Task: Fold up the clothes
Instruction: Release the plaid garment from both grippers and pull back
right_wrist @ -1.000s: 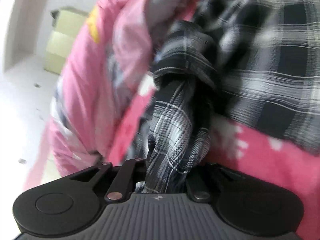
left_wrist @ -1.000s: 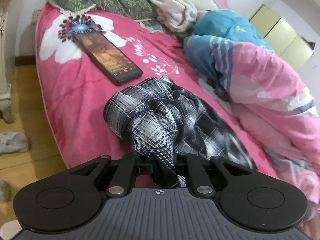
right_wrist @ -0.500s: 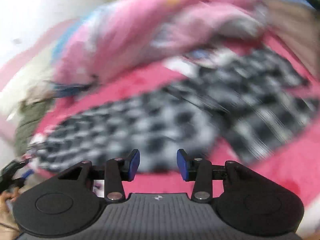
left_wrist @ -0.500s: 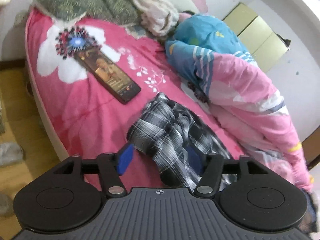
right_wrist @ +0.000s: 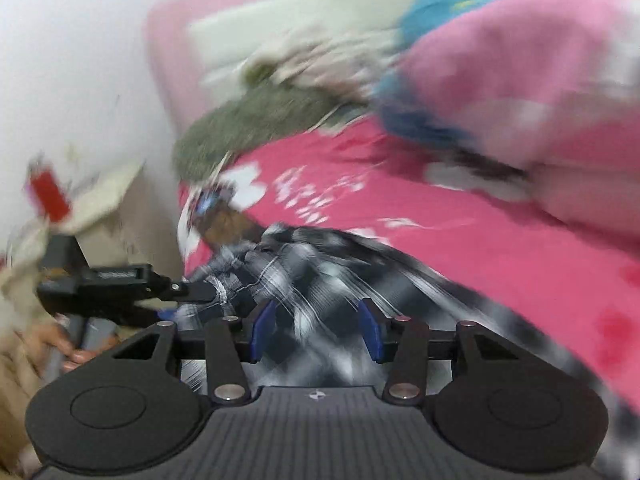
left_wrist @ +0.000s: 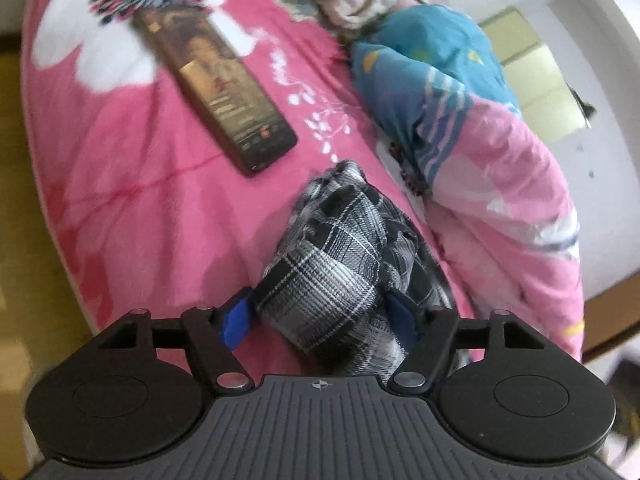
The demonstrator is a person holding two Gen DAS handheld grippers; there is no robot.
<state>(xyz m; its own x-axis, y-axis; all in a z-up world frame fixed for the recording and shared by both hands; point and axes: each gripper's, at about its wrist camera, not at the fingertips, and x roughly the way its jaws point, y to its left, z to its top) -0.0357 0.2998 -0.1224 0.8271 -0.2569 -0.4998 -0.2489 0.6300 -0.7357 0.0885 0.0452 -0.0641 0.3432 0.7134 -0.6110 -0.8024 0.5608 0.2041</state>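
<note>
Only from right tool (right_wrist: 316,330), gaping: left tool (right_wrist: 192,292), plaid shirt (right_wrist: 320,276) between parted fingers

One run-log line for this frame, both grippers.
left gripper: open, straddling plaid garment | right gripper: open over it | phone: on bed

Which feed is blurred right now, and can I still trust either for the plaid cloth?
Right wrist view: heavy motion smear, black-and-white plaid cloth only streaks. Left wrist view: cloth sharp between the left gripper fingers; the dark smartphone farther off is slightly soft.
</note>
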